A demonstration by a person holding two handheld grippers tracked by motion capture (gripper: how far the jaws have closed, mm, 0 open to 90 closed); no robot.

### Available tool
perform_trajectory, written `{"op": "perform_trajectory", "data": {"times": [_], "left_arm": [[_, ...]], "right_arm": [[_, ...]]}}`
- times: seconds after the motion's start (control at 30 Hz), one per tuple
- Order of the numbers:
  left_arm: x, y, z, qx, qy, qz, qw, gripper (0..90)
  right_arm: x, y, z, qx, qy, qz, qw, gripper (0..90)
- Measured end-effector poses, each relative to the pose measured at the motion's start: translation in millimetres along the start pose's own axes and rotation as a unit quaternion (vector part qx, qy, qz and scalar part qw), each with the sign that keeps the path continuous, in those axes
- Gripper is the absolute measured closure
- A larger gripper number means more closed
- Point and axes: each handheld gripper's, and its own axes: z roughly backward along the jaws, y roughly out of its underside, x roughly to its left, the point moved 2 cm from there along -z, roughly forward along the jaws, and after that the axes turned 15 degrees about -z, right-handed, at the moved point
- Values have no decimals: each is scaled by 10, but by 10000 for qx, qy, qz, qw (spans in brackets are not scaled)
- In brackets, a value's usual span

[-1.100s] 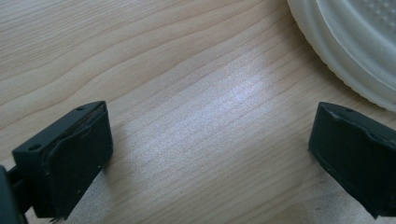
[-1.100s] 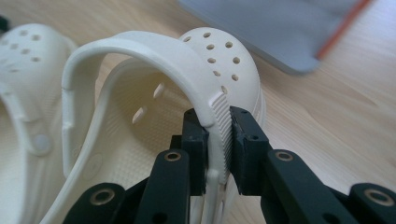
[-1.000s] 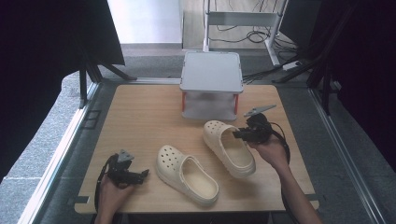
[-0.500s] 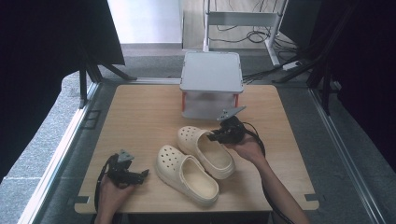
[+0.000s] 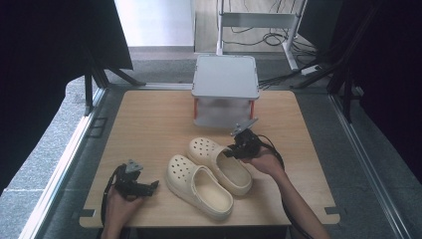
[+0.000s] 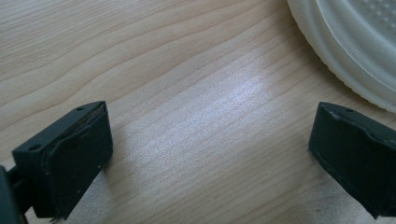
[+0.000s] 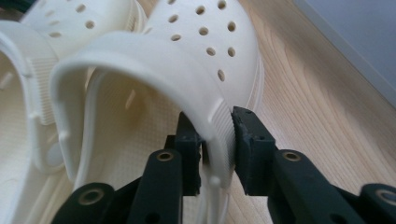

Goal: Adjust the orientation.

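Right claw [image 5: 238, 147] pinching far clog [image 5: 219, 165] wall; left claw [image 5: 144, 186] spread, low over table [image 5: 149, 119].

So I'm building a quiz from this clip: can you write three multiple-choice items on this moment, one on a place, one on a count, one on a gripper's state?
1. Where does the grey box stand?
A. at the far edge of the table, beyond the clogs
B. at the near left corner
C. on the floor

2. How many cream clogs lie on the table?
A. one
B. two
C. three

3. What is the right gripper doing?
A. hanging open above the table
B. shut on nothing
C. shut on the side wall of the right clog

Answers:
1 A, the high view shows it past both clogs, at the table's far edge.
2 B, the right clog and the left clog lie side by side.
3 C, the right gripper view shows its jaws pinching the clog's wall from inside and outside.
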Motion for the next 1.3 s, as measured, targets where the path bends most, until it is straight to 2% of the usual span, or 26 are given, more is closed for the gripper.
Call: {"op": "perform_trajectory", "data": {"times": [0.1, 0.27, 0.43, 0.5, 0.67, 0.8, 0.93, 1.13, 1.3], "left_arm": [[0, 0, 0, 0, 0, 0, 10000, 0], [0, 0, 0, 0, 0, 1, 10000, 0], [0, 0, 0, 0, 0, 1, 10000, 0], [0, 0, 0, -2, -1, 2, 10000, 0], [2, 0, -1, -3, -3, -10, 10000, 0], [1, 0, -1, -5, -4, -4, 10000, 0], [1, 0, 0, -3, -3, -5, 10000, 0], [-1, -1, 0, -2, 2, 10, 10000, 0], [-1, -1, 0, -4, 1, 10, 10000, 0]], "right_arm": [[2, -16, -44, 5, -21, -117, 9999, 635], [55, -35, -41, -6, 131, -3, 9999, 446], [85, -25, 91, -1, 245, 72, 9997, 271], [96, -4, 157, 1, 286, 134, 9995, 231], [137, 73, 332, -105, 270, 70, 9996, 129], [173, 137, 427, -200, 195, 73, 9996, 99], [233, 253, 532, -216, 32, 45, 9998, 0], [316, 370, 582, -352, -135, -13, 9993, 0], [417, 427, 525, -202, -85, 89, 9997, 0]]}}
